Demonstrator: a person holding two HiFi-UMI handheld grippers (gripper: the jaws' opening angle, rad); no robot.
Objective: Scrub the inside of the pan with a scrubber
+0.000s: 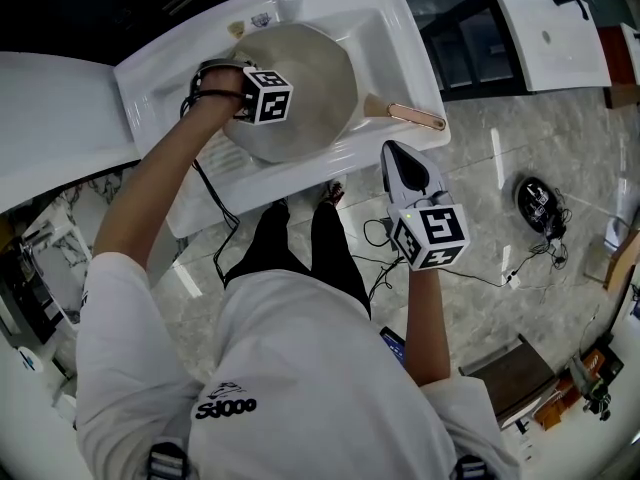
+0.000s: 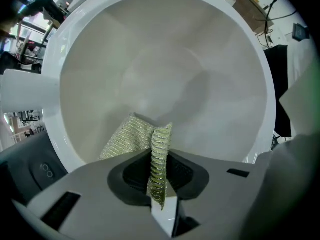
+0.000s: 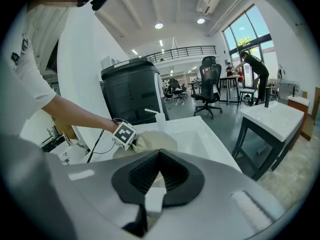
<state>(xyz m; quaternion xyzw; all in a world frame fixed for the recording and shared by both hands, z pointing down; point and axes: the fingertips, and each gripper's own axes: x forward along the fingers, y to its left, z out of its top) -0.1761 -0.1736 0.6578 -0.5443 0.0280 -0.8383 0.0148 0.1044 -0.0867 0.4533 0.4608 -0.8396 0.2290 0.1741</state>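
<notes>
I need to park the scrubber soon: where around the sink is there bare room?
Bare: the white surface left of the sink, and the basin's back right corner beyond the pan. Crowded: the pan fills the basin's middle, its handle crosses the right rim, and the left gripper holds the scrubber inside.

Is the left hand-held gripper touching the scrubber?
Touching. The left gripper view shows the left hand-held gripper with its jaws closed on the scrubber, pinching a fold of it between them.
</notes>
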